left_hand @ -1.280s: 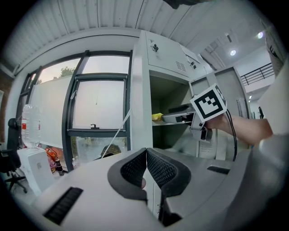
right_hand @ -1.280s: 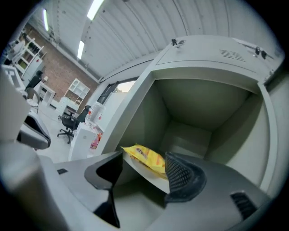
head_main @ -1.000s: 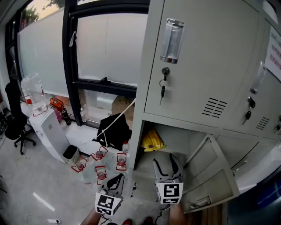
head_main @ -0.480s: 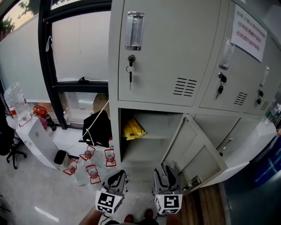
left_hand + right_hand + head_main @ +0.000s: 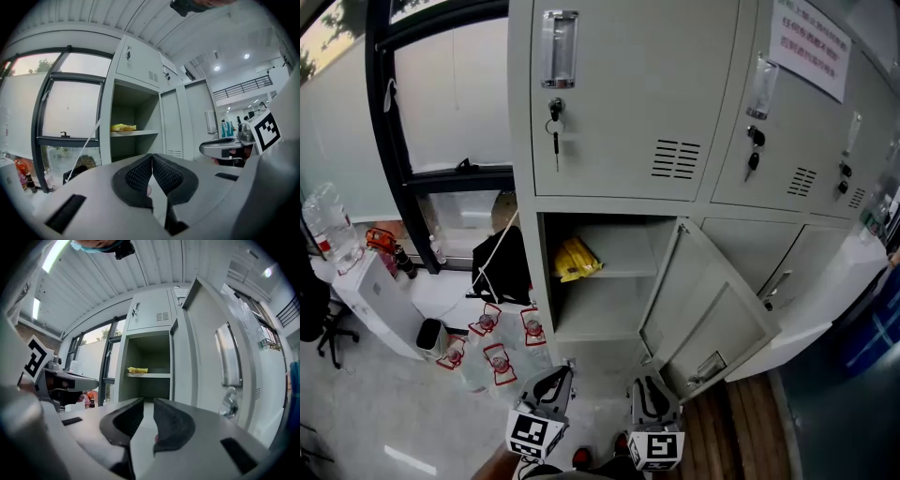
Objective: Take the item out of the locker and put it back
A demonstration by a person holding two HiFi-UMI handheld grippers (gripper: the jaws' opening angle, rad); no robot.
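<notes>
**Both claws empty, item on the locker shelf, reach not yet begun.**

Your left claw (image 5: pixel 152 157) was pinched shut at the tips, nothing in it. Your right claw (image 5: pixel 147 401) had just been closing, down to a narrow slit, with nothing between the jaws either. Both sat low, well short of the locker (image 5: pixel 619 94), whose lower door (image 5: pixel 712 319) hung open to the right. The yellow packet (image 5: pixel 575 260) lay on the upper shelf (image 5: pixel 623 274) of that compartment, toward its left side. My read: take-out step, approach only, though it could equally be the end of a cycle. Next move called for one claw reopened wide, raised to shelf height and sent in left of the door. Writing: the red-print notice (image 5: pixel 809 47) on an upper door was too small to read, and no brand was legible on the packet.
</notes>
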